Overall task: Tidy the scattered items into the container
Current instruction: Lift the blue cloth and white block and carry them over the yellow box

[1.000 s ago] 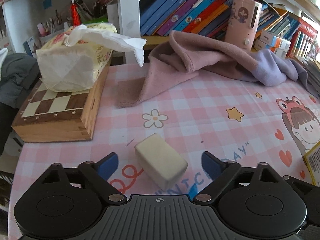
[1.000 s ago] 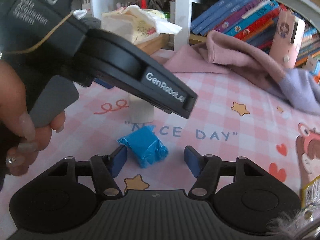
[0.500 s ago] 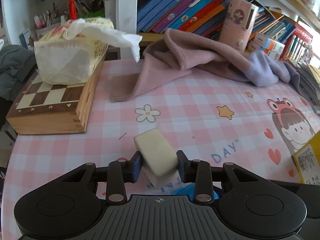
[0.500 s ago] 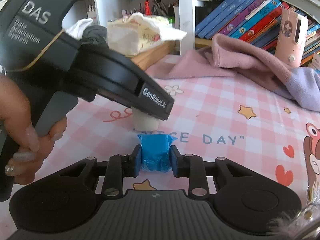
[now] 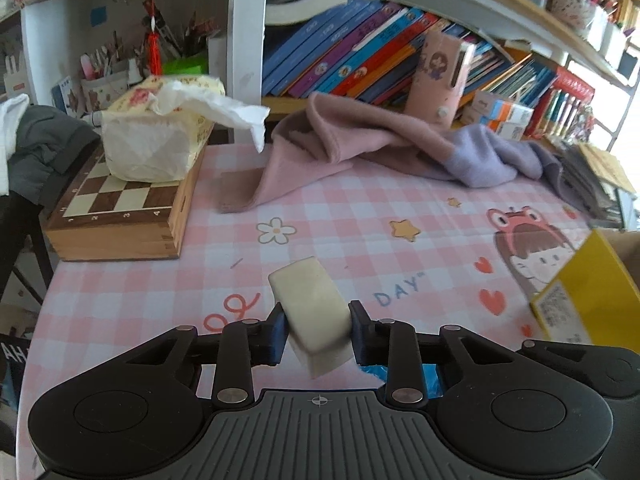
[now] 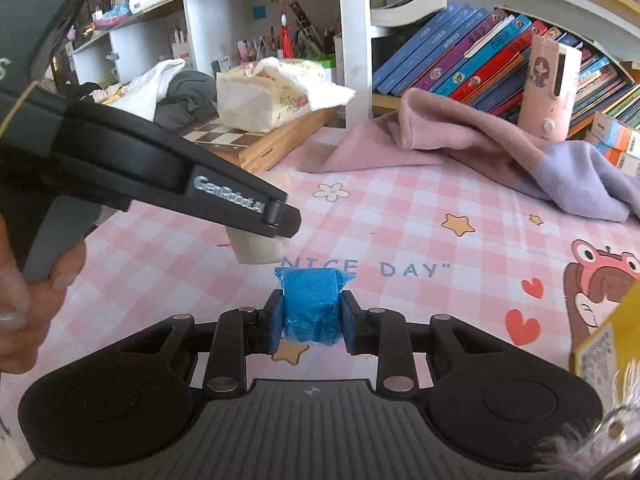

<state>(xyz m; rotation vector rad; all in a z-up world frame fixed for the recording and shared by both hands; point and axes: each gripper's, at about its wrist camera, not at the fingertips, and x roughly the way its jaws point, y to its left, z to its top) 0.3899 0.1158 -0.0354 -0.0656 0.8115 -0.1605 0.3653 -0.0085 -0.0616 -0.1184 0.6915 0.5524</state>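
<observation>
My left gripper (image 5: pixel 316 330) is shut on a cream-white rectangular block (image 5: pixel 310 308) and holds it above the pink checked tablecloth. My right gripper (image 6: pixel 309 322) is shut on a blue wrapped packet (image 6: pixel 311 306), also lifted off the cloth. In the right wrist view the left gripper's body crosses the left side, with the cream block (image 6: pixel 258 250) under its tip. A yellow cardboard container (image 5: pixel 592 296) stands at the right edge; it also shows in the right wrist view (image 6: pixel 608 344).
A wooden chessboard box (image 5: pixel 120 216) with a tissue pack (image 5: pixel 156 140) on it sits at the back left. A pink and lilac cloth (image 5: pixel 380 144) lies across the back. A pink case (image 5: pixel 440 76) and books stand on the shelf behind.
Both grippers closed, the left on the cream block and the right on the blue packet, and both have lifted their items off the cloth. The yellow container has come into view at right.
</observation>
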